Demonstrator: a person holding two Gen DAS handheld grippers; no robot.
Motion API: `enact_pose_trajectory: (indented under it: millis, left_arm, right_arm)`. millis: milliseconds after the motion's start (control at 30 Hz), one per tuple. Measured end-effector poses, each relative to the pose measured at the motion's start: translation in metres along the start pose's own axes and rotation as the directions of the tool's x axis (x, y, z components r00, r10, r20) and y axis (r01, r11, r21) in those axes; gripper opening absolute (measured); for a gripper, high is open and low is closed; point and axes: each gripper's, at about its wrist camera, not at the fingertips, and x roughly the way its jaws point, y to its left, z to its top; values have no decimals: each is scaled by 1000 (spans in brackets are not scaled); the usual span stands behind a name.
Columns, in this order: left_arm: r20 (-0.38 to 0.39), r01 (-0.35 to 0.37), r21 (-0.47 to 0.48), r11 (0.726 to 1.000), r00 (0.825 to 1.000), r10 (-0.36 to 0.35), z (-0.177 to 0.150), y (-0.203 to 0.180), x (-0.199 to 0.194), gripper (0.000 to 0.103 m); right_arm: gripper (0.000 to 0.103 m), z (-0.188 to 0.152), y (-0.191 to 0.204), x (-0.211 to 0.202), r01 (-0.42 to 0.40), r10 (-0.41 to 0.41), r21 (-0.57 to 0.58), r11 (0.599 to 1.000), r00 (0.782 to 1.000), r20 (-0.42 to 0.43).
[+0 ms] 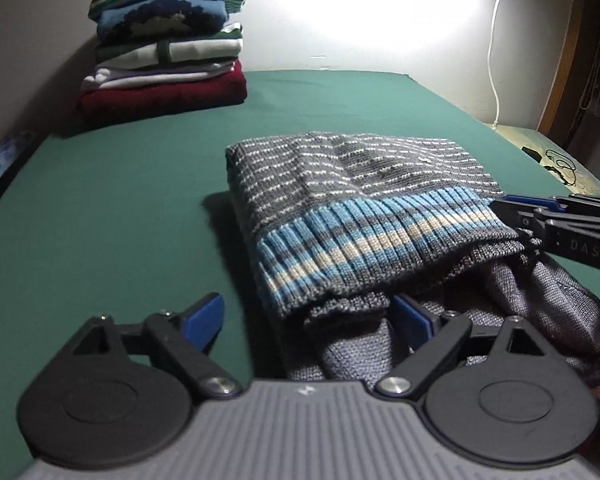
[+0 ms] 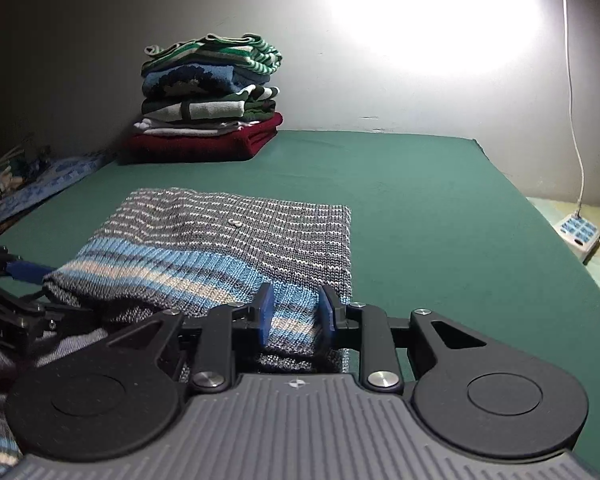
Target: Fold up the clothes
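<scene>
The left gripper (image 1: 308,320) stands spread, its right pad against the grey striped sweater (image 1: 352,200), the left over bare cloth; the right gripper (image 2: 294,312) pinches the sweater's blue ribbed hem (image 2: 288,320); the sweater lies folded on the green table (image 2: 440,208); beyond, a stack of folded clothes (image 2: 208,100) by the wall (image 2: 80,40); a white cable (image 2: 572,120) hangs right.

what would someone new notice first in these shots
First the grey striped sweater with its blue and cream ribbed hem, lying half folded in the middle of the green table; the right tool grips that hem. Then the tall stack of folded clothes in the far left corner, and the white glare on the wall.
</scene>
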Motion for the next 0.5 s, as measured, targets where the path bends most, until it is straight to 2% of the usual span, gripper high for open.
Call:
enact_pose_trajectory:
  millis: [233, 500]
  left_arm:
    - [-16, -72, -28, 997, 997, 72, -4, -6, -11, 92]
    - [-20, -172, -45, 984, 985, 171, -13, -14, -30, 96]
  right_arm:
    - [29, -5, -2, -16, -37, 31, -133, 990, 998, -48]
    - [34, -15, -16, -22, -94, 89, -132, 987, 995, -41]
